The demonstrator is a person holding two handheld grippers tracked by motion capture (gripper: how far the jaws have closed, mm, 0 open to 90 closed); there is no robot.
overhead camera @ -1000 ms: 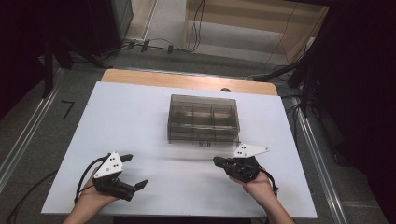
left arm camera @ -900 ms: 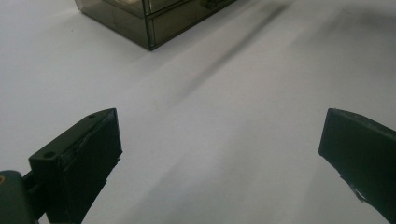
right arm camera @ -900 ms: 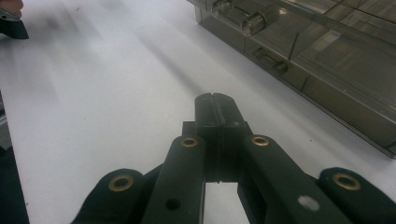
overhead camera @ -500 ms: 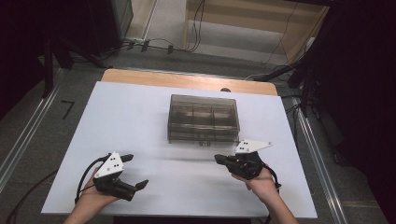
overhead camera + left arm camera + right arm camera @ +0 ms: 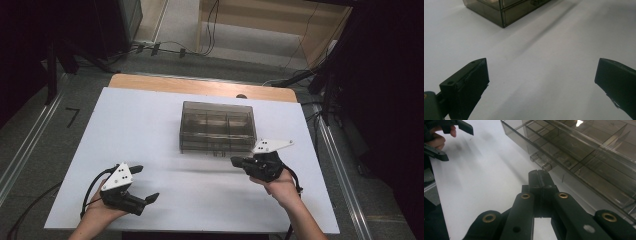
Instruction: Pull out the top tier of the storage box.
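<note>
A smoky see-through compartment box (image 5: 217,125) with its lid down stands at the middle of the white table top (image 5: 140,125). My right gripper (image 5: 234,161) is just in front of the box's near right corner, its jaws pressed together with nothing between them. In the right gripper view the shut tips (image 5: 539,173) hover beside the box's edge (image 5: 586,150), near two small clear knuckles (image 5: 541,162). My left gripper (image 5: 147,183) rests near the front left of the table, wide open and empty. In the left gripper view its jaws (image 5: 541,80) frame bare table, the box corner (image 5: 506,10) farther off.
A wooden strip (image 5: 200,86) borders the table's far edge. Cables (image 5: 165,47) lie on the floor beyond it, and metal rails (image 5: 30,145) run along both sides. The left hand and its gripper (image 5: 457,143) appear at the top left of the right gripper view.
My right gripper has lifted a little and drifted slightly to the right, staying shut. The left gripper and the box have not moved.
</note>
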